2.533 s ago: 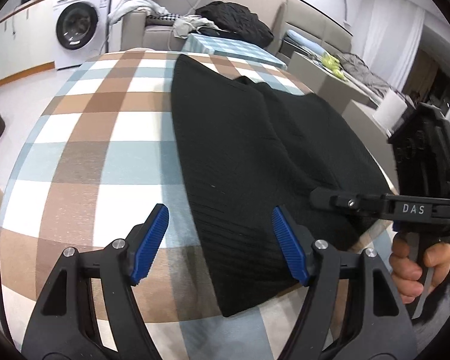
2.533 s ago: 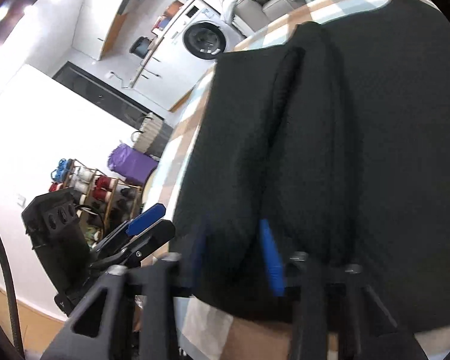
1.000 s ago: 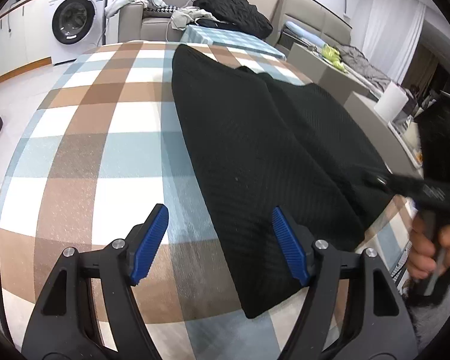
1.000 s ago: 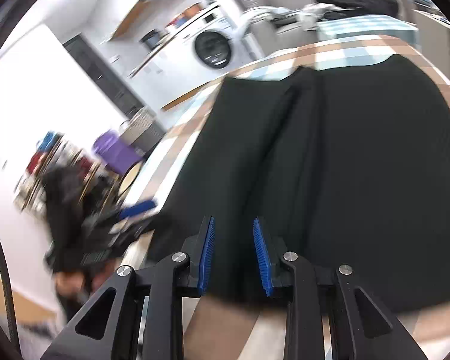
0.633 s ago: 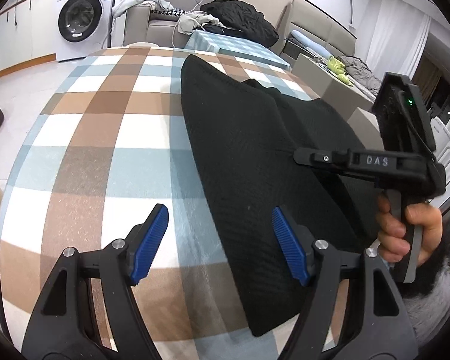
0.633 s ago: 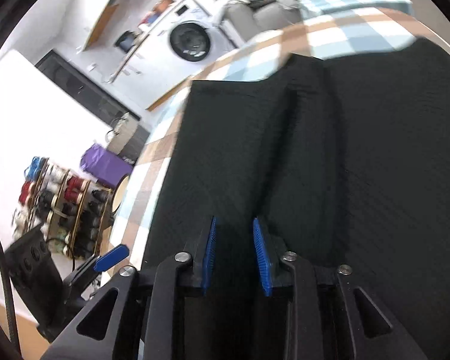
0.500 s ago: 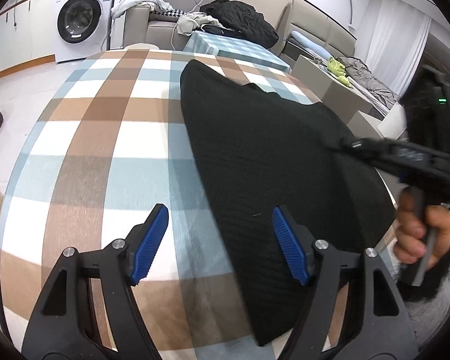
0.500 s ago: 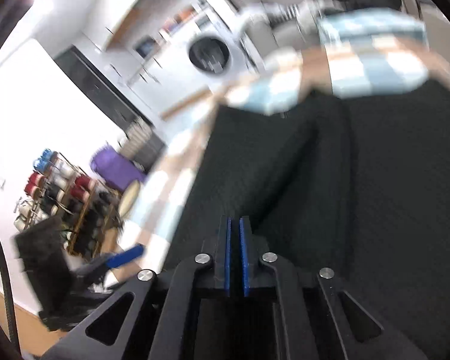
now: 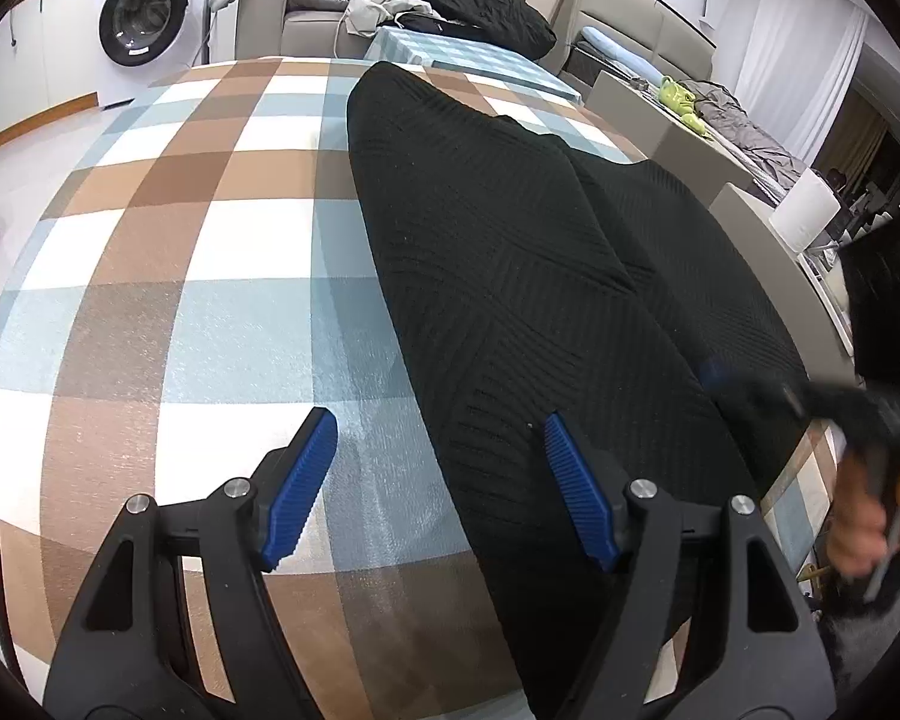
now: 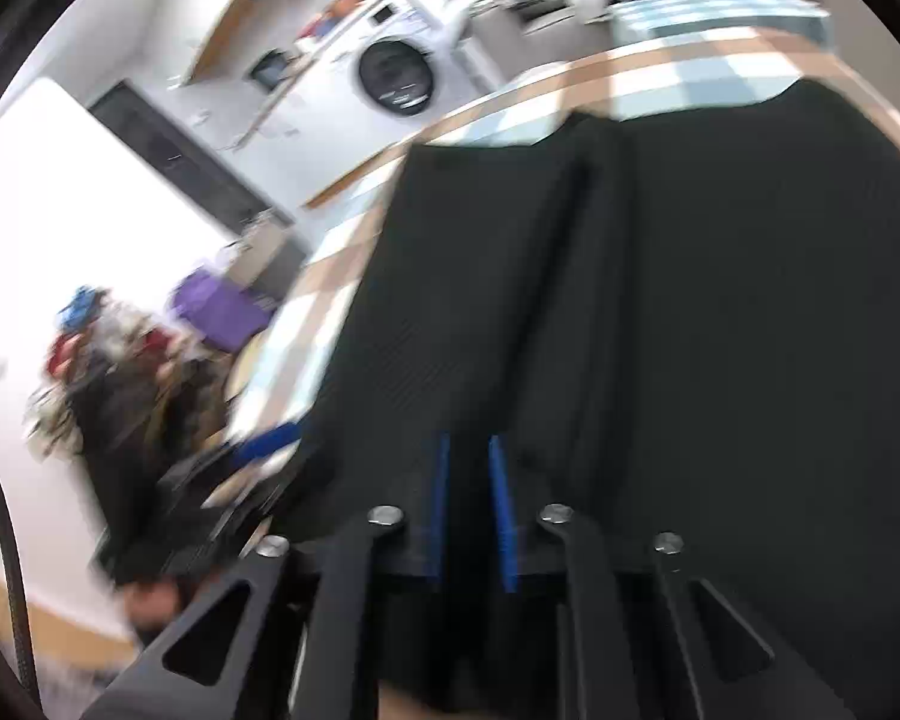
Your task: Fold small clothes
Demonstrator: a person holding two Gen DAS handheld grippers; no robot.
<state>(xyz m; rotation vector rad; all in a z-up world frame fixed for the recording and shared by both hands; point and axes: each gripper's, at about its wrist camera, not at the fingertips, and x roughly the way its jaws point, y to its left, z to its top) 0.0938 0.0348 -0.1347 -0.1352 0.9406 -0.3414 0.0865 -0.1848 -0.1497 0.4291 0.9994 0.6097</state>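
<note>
The left gripper (image 9: pixel 441 489) hangs over the near edge of the table with its blue pads (image 9: pixel 299 487) spread wide and nothing between them; one pad sits above the checked tablecloth (image 9: pixel 198 240), the other above the near left edge of the black ribbed garment (image 9: pixel 528 276); the garment lies flat along the right half of the cloth, running from the near edge away to the far side, with a lengthwise fold line down its middle where one layer overlaps another. The right gripper (image 10: pixel 469 510) is low over the garment (image 10: pixel 720 300) at its near hem; its pads (image 10: pixel 501 516) stand only narrowly apart, and the blur makes it impossible to tell whether fabric is caught between them; in the left wrist view it shows as a dark smear at the garment's right edge, held by the right hand (image 9: pixel 870 522). A washing machine (image 9: pixel 144 24) and a sofa (image 9: pixel 306 30) heaped with clothes stand beyond the table.
</note>
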